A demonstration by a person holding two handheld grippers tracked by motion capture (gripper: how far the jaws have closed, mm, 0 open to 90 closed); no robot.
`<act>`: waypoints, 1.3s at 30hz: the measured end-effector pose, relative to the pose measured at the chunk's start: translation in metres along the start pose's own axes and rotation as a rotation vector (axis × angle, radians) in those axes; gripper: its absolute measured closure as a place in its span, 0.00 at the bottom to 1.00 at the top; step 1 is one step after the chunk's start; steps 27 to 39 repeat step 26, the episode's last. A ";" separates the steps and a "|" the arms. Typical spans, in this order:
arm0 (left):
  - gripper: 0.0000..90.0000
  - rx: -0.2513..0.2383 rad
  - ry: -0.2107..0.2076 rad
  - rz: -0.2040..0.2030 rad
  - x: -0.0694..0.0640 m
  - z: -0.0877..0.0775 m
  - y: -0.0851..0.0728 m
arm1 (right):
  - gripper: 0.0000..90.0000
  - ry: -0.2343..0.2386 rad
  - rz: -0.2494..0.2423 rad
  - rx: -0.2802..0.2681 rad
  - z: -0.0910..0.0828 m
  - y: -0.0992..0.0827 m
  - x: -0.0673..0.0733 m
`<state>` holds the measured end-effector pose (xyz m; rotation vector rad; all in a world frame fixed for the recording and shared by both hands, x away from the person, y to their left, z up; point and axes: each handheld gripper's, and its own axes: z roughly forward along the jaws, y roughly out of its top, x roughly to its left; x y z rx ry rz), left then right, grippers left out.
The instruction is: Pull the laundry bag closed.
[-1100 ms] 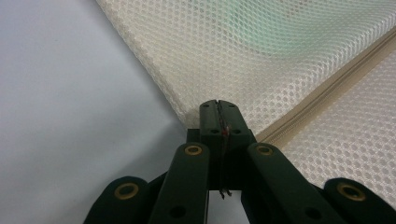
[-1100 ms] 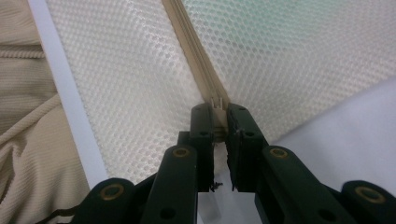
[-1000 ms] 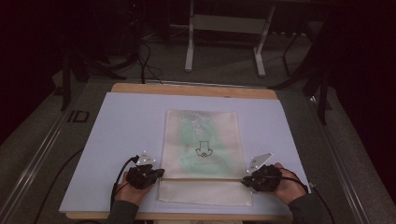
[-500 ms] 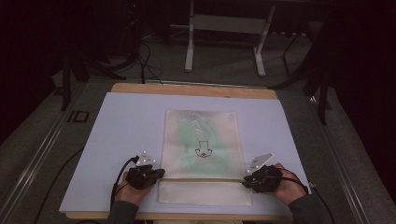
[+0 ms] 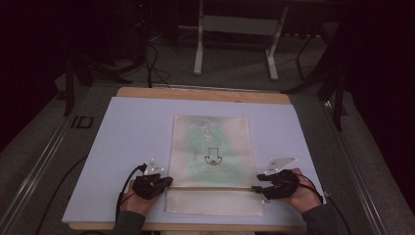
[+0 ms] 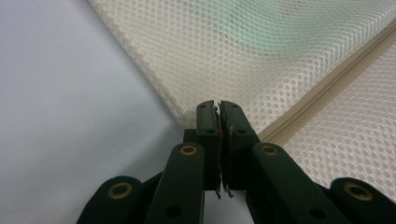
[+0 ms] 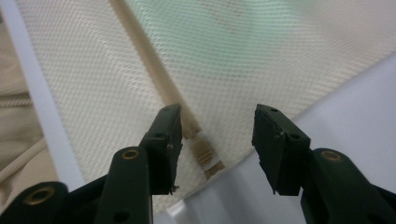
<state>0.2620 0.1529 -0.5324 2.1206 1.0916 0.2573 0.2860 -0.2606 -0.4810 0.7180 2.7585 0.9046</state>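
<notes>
The left tool (image 6: 219, 116) is pressed together on the near left edge of the mesh bag (image 5: 211, 156), which lies flat on the tabletop (image 5: 127, 132); the right tool (image 7: 217, 133) is spread around the zipper pull (image 7: 204, 156); a poor grip there may slip off, and pulling could bunch the mesh.

The bag (image 6: 299, 51) is cream mesh cloth with a woven zip (image 7: 154, 74); the bench (image 5: 137, 127) is matt, smooth, wood-edged.

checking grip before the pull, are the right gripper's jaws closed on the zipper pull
No: in the right gripper view the right gripper has its jaws apart, with the zipper pull lying untouched between them.
</notes>
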 end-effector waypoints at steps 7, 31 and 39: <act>0.96 0.000 0.021 0.013 -0.002 0.000 0.000 | 0.56 -0.014 0.022 -0.013 0.002 -0.003 -0.004; 0.91 -0.086 0.165 -0.047 0.025 -0.024 -0.007 | 0.54 -0.074 0.123 -0.061 0.006 -0.018 -0.021; 0.91 -0.086 0.165 -0.047 0.025 -0.024 -0.007 | 0.54 -0.074 0.123 -0.061 0.006 -0.018 -0.021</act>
